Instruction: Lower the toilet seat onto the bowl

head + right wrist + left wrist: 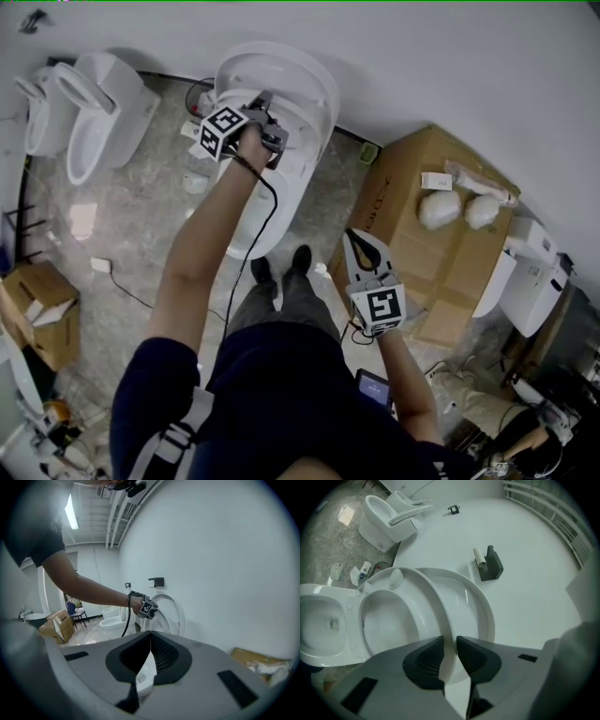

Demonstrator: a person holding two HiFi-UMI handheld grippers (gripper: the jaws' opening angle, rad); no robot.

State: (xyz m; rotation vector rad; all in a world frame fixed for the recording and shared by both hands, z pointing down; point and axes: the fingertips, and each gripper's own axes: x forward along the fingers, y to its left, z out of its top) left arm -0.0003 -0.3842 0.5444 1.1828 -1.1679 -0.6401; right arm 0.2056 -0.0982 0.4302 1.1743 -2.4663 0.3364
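The left gripper pinches the far top rim of the white plastic ring-shaped toilet seat, which stands raised just in front of the white oval lid, above the white ceramic bowl by the far wall. Nearer, on the right, the right gripper hangs with jaws pressed together, empty.

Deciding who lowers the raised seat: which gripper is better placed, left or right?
Left. The left gripper looks closed on the rim of the raised toilet seat. The right gripper is shut, empty, and held well back from it.
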